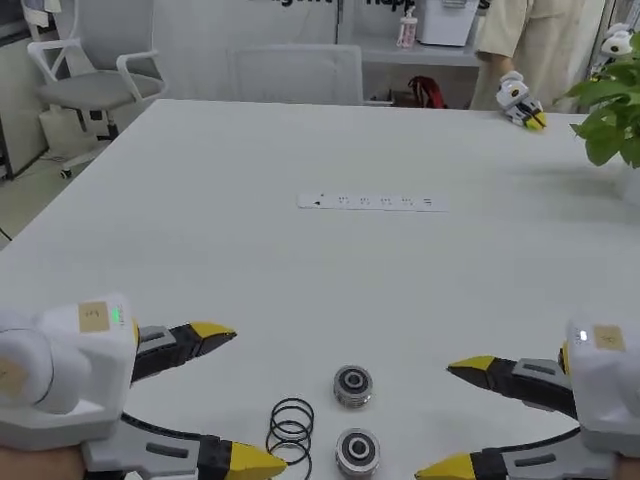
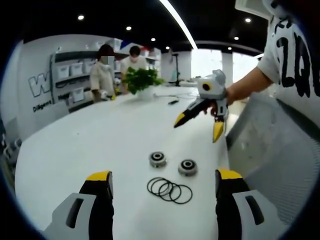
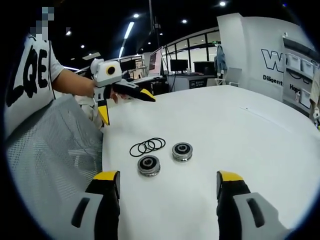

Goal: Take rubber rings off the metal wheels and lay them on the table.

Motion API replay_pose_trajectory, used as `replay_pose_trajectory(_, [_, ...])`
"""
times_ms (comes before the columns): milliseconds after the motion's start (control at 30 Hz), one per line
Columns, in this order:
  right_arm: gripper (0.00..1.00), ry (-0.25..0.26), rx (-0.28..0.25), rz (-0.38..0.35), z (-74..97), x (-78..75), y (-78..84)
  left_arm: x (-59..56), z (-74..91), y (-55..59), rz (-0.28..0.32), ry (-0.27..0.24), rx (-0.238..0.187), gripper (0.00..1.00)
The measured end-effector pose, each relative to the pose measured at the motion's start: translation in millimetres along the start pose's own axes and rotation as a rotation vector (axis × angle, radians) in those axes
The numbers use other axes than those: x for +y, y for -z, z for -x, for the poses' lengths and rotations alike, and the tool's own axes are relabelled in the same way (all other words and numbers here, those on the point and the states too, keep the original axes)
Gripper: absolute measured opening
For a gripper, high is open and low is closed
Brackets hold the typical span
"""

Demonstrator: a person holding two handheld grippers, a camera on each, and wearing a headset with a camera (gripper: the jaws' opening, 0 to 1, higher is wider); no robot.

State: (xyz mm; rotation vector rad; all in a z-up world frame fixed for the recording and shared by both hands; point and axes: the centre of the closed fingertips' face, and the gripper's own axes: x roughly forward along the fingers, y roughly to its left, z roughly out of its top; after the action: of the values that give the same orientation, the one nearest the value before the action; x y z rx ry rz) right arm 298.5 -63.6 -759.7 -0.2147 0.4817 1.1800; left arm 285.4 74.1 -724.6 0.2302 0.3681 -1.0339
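Table (image 1: 400, 280), rings (image 1: 291, 425) partly behind left hand-held gripper (image 1: 255, 398)

Black rubber rings (image 1: 291, 430) and silver, dark-centred metal wheels (image 1: 352, 386) lie on the plain white table (image 1: 330, 270). The left gripper (image 1: 250, 398) and right gripper (image 1: 440, 418) are white, with black jaws tipped yellow.

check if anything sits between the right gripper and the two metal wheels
Nothing visible does. Bare table lies between the open right gripper and both wheels, the nearer wheel and the farther wheel. The loose rubber rings lie past the wheels, on the left gripper's side, out of the path.
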Motion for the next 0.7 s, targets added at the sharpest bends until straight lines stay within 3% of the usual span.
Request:
replay_pose_trajectory(400, [0.77,-0.003,0.015,0.009,1.8,3.1,4.8,-1.3,3.6,2.6,-0.008,-0.008,0.008,0.86])
replay_pose_trajectory(700, [0.77,0.010,-0.002,0.004,4.8,-1.5,1.3,0.7,2.3,1.5,-0.011,-0.014,0.008,0.86])
